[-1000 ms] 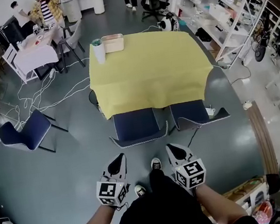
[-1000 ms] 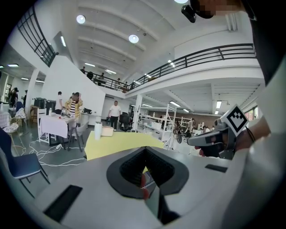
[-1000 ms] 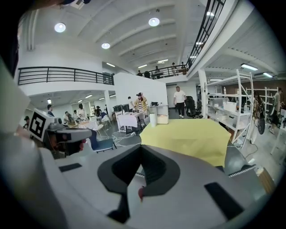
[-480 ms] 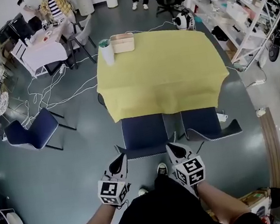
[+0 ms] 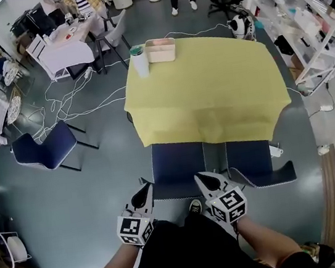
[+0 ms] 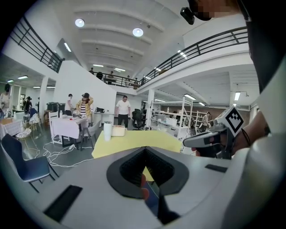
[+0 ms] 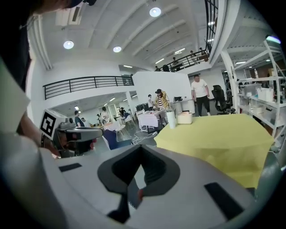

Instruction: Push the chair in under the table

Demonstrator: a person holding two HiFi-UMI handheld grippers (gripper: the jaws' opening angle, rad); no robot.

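A table under a yellow cloth has two blue chairs at its near side. The left chair stands partly under the cloth, its back rail toward me. My left gripper is shut and empty, its tip by the chair's rear left corner. My right gripper is also shut and empty, its tip at the back rail's right end. I cannot tell whether either tip touches the chair. The left gripper view shows the yellow table ahead and the right gripper beside it. The right gripper view shows the cloth.
The second blue chair stands just right of the first. A white cup and a beige box sit at the table's far edge. Another blue chair and loose cables lie to the left. Shelving lines the right.
I have stepped toward the table. Both shut grippers have come forward from behind the left chair to its back rail. The chairs and table have not moved.
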